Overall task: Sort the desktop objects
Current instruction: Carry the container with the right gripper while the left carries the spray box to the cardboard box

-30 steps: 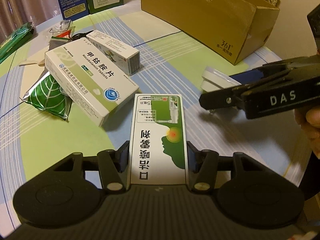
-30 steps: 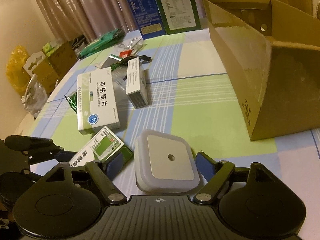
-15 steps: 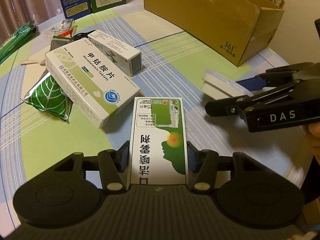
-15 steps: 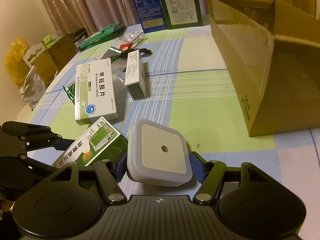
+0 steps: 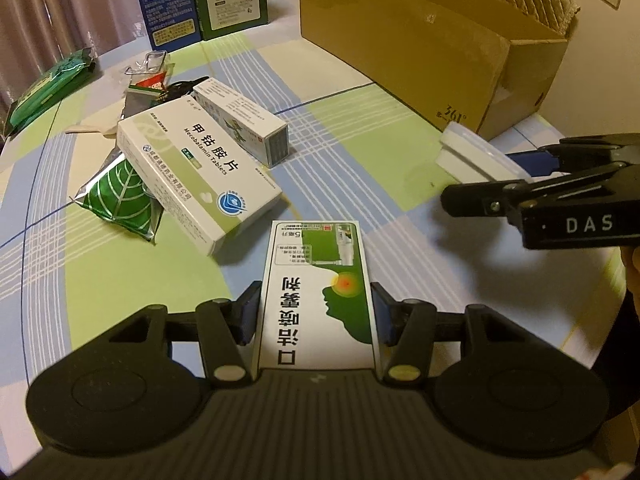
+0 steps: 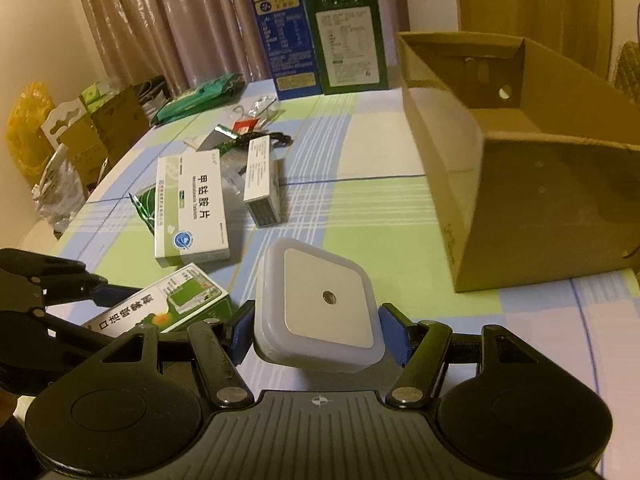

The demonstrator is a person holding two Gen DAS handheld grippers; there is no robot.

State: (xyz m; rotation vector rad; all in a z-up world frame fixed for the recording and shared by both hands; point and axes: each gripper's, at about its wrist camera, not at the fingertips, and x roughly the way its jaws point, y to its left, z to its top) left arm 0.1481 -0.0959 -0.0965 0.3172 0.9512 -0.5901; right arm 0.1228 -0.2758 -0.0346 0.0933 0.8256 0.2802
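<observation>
- Left gripper (image 5: 316,314): jaws clamped on the sides of the green-and-white spray box (image 5: 318,292), as they were a second ago; the box's far end points toward the middle of the table (image 5: 360,128).
- Right gripper (image 6: 318,330): a second ago its blue pads stood apart from the white square night light (image 6: 320,308); they now press against its two sides, and the light is raised off the tablecloth and tilted.
- Table, left to right: green foil packet (image 5: 116,200), large white tablet box (image 5: 196,172) resting partly on the packet, small white carton (image 5: 244,120) just beside it; none has shifted.
- Cardboard box (image 6: 520,160): open at the top, standing on the right side of the table; the visible part of its inside holds nothing.
- Beyond: a blue carton (image 6: 280,24) and a green carton (image 6: 348,40) standing upright at the table's far edge.
</observation>
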